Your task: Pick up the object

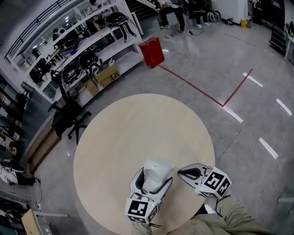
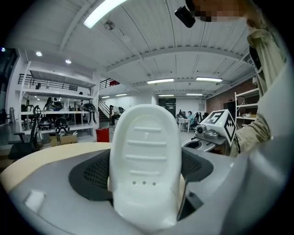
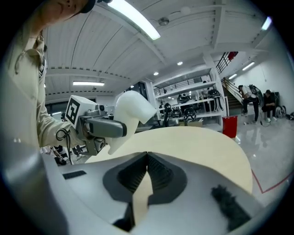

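Observation:
A white moulded plastic object (image 1: pixel 157 173) with raised ribs and three small dots (image 2: pixel 144 160) sits between the jaws of my left gripper (image 1: pixel 154 180), which is shut on it at the near side of the round table (image 1: pixel 133 133). In the right gripper view the white object (image 3: pixel 131 110) pokes up beyond the left gripper's grey body (image 3: pixel 98 128), held off the tabletop. My right gripper (image 1: pixel 187 173) hovers just right of it, shut with its ribbed pads (image 3: pixel 154 176) meeting at the tips and nothing between them.
The round light-wood table (image 3: pixel 202 147) carries nothing else. Beyond it stand white shelving with gear (image 1: pixel 87 50), a black office chair (image 1: pixel 69 114), a red bin (image 1: pixel 152 51) and red floor tape (image 1: pixel 202 94). Seated people (image 1: pixel 177 11) are far back.

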A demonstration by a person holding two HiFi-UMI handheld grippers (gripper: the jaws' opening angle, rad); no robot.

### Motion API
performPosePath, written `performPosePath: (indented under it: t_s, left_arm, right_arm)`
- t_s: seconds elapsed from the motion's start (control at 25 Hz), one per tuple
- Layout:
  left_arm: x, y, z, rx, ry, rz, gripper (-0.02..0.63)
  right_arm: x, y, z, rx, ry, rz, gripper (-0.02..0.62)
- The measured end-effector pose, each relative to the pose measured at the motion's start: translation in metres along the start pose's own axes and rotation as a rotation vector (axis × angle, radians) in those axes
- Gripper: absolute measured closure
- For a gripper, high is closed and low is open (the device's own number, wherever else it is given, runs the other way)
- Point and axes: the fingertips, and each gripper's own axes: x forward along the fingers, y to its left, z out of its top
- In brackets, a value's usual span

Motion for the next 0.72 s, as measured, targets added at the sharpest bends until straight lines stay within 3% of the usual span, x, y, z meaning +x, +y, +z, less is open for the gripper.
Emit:
performPosePath:
  t_s: [0.28,0.72]
  left_arm:
    - [-0.055,-0.018,0.007,0.009,-0.063,-0.055,0.15]
    - [-0.165,-0.068,-0.002,0.076,-0.141,-0.142,0.15]
  right_arm:
    - [-0.022,0.057,0.019,-0.037,-0.052,-0.085,0.594]
    - [-0.058,0.186,0.023,-0.132,-0.135,-0.175,0.594]
